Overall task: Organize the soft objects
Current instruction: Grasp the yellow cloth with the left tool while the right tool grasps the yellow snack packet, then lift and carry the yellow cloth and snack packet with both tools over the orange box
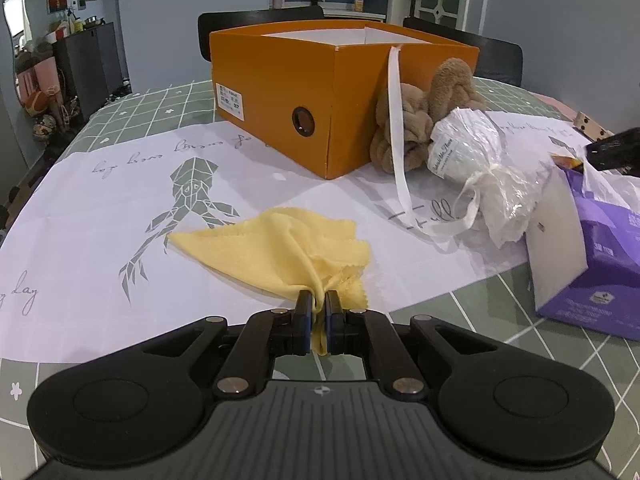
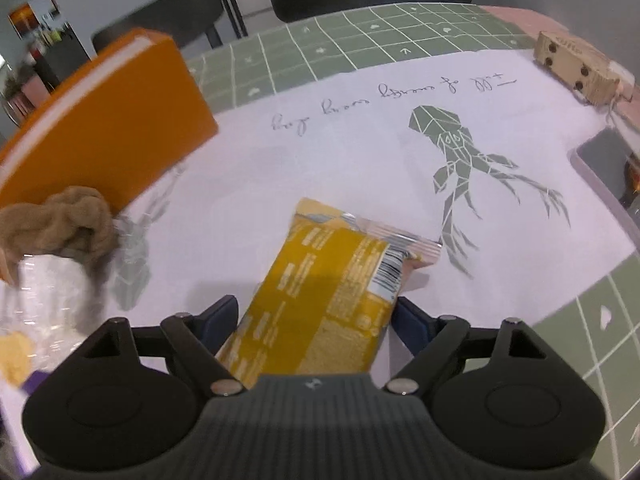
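One yellow cloth (image 1: 280, 240), one brown plush (image 1: 420, 120), one orange box (image 1: 280, 92)

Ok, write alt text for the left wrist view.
The left claw is shut on a corner of a yellow cloth lying on a white printed sheet. Behind stand an open orange shoebox, a brown plush toy and a knotted plastic bag.

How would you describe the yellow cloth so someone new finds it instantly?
Start at the big orange cardboard box on the white printed sheet. In front of it lies the thin pale yellow cloth with zigzag edges. Unlike the fuzzy brown plush, it is flat and smooth.
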The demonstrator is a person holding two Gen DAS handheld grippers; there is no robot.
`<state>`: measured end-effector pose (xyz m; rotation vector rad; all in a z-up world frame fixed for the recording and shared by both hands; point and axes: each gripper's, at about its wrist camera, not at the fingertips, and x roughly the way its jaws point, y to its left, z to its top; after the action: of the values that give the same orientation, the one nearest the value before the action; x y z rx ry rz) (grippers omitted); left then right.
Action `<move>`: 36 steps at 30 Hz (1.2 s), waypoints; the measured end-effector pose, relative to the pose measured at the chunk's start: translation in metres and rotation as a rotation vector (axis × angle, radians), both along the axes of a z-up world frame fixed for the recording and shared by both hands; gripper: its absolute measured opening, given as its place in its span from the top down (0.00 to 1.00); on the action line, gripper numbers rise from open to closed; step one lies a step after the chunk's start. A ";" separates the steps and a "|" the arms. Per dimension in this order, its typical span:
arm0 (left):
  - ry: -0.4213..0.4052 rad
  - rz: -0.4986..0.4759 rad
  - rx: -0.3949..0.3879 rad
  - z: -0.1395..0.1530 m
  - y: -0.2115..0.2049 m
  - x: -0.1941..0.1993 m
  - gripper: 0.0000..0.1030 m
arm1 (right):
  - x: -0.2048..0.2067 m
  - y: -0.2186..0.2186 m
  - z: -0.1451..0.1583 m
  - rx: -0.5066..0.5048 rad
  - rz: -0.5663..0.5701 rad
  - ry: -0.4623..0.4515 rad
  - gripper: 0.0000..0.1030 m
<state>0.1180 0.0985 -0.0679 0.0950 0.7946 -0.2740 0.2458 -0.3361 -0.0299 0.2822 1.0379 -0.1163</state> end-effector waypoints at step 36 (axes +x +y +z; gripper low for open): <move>-0.041 -0.112 -0.045 0.038 0.026 -0.100 0.93 | -0.194 0.059 0.062 -0.120 0.682 0.113 0.54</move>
<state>0.0182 0.1248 -0.0301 0.1030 0.7434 -0.3943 0.0514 -0.2773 0.0325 -0.1974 1.1849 0.4234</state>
